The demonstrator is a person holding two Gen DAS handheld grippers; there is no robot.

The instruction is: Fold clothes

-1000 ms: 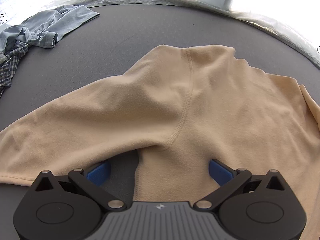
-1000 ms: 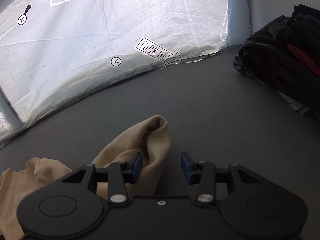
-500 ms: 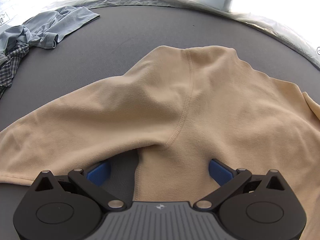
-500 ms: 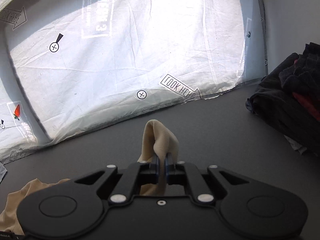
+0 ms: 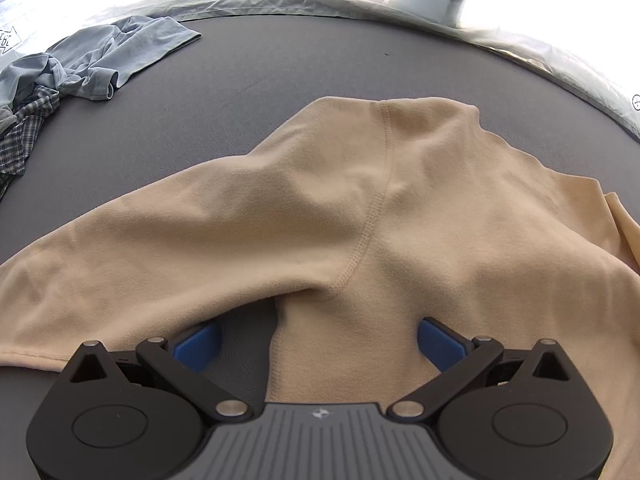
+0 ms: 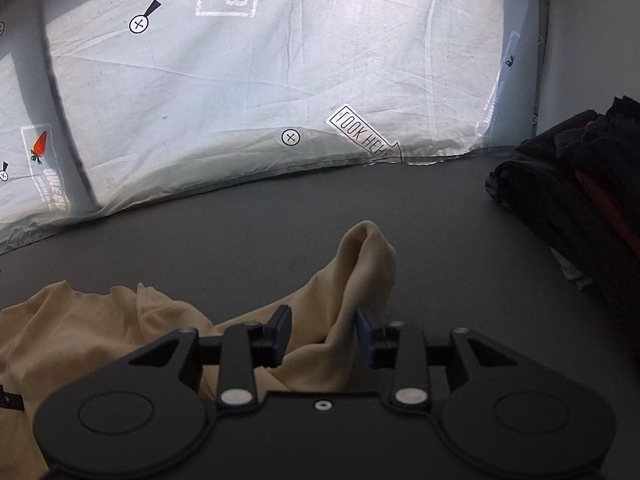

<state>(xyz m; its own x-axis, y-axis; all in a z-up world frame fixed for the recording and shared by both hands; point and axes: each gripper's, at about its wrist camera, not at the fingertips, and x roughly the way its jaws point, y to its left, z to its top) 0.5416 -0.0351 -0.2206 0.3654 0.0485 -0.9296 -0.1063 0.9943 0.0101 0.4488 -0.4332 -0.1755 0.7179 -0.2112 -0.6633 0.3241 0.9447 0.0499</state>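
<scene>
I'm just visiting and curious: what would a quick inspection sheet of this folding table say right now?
Surface: dark grey table, matte, bare around the clothes.
Job's things: beige fleece top spread flat, one sleeve stretched sideways; the other sleeve end bunched upward.
Clutter: light blue garment and plaid cloth at one side; dark clothes pile at the other.
Grippers: left gripper open above the top's side edge; right gripper opening, sleeve end between its jaws, pads not pressing.
Cables: nothing seen.
Surroundings: printed white sheet beyond the table edge.
</scene>
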